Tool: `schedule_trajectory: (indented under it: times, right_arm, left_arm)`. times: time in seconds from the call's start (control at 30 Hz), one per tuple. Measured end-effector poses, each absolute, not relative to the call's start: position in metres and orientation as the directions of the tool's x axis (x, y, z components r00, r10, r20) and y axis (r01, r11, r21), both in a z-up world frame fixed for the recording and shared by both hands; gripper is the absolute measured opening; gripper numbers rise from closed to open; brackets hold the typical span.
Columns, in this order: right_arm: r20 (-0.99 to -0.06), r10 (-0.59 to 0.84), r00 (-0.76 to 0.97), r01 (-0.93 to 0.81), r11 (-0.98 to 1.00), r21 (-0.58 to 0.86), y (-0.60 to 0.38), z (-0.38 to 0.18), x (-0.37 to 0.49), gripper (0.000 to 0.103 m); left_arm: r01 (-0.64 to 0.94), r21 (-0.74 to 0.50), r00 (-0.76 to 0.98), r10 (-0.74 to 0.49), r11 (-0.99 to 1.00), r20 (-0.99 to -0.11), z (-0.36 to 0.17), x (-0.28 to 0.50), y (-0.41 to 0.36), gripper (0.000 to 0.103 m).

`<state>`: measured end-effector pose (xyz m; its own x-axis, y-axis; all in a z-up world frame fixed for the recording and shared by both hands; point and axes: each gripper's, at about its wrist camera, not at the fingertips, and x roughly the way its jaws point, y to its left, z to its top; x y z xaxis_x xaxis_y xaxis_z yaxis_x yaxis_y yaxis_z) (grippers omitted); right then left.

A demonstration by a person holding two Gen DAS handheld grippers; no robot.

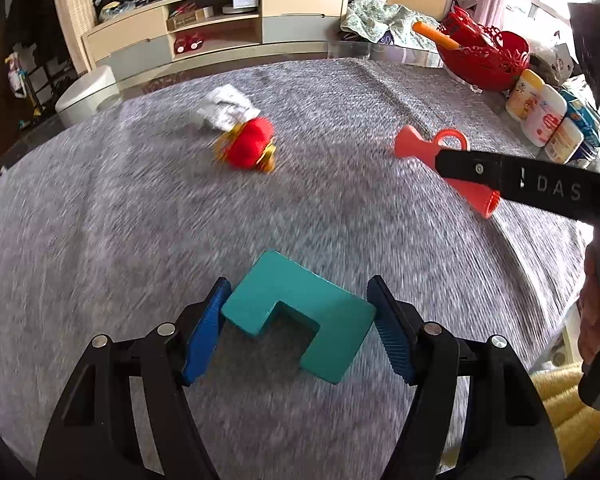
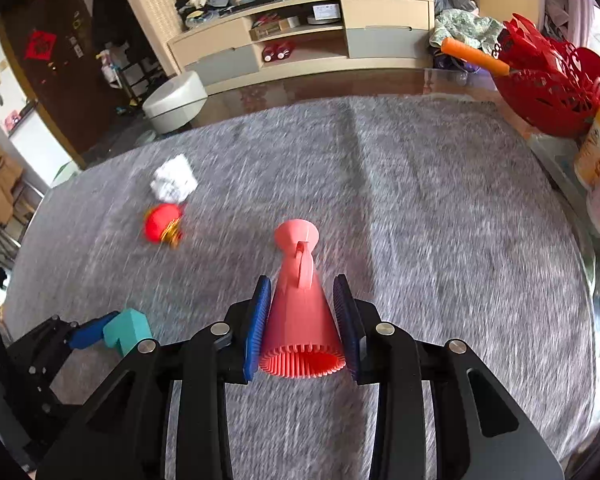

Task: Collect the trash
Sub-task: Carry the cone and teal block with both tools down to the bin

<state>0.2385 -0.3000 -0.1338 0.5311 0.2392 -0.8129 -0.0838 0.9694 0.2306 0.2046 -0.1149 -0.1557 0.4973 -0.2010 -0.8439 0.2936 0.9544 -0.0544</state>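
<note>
My left gripper (image 1: 299, 286) is shut on a teal notched block (image 1: 284, 300), with its blue pads pressing the block's two sides just above the grey cloth. The same block (image 2: 128, 330) shows at the lower left of the right wrist view. My right gripper (image 2: 303, 280) is shut on a pink ribbed cone-shaped piece (image 2: 300, 316), wide end toward the camera. That cone (image 1: 410, 146) also shows in the left wrist view. A crumpled white paper (image 1: 228, 110) (image 2: 174, 180) lies farther back on the cloth, touching a red and gold round ornament (image 1: 250, 148) (image 2: 162, 222).
A grey cloth (image 1: 100, 220) covers the table. A red openwork basket (image 1: 484, 56) with an orange stick and a row of white bottles (image 1: 540, 116) stand along the right edge. A person's hand (image 1: 596, 320) holds the right gripper. A low cabinet (image 2: 300, 40) stands beyond the table.
</note>
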Motion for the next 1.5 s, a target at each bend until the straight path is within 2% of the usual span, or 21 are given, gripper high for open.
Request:
schedule_trajectory:
  times: [0.47, 0.77, 1.1, 1.5]
  right_arm:
    - [-0.783, 0.313, 0.538, -0.164, 0.950, 0.267, -0.250, -0.106, 0.133, 0.033]
    - [-0.786, 0.315, 0.533, -0.201, 0.949, 0.243, -0.228, -0.101, 0.063, 0.034]
    - [-0.847, 0.323, 0.422, -0.210, 0.944, 0.255, -0.212, -0.152, 0.013, 0.034]
    - [-0.905, 0.308, 0.294, -0.162, 0.949, 0.271, -0.200, -0.222, 0.010, 0.034]
  left_arm:
    - [0.245, -0.074, 0.533, -0.198, 0.967, -0.822, -0.121, 0.099, -0.061, 0.066]
    - [0.206, -0.100, 0.517, -0.195, 0.973, -0.834, -0.129, 0.030, -0.027, 0.066]
    - [0.197, -0.125, 0.445, -0.203, 0.972, -0.872, -0.172, -0.014, -0.017, 0.067]
    - [0.194, -0.153, 0.321, -0.210, 0.969, -0.924, -0.238, -0.021, -0.022, 0.066]
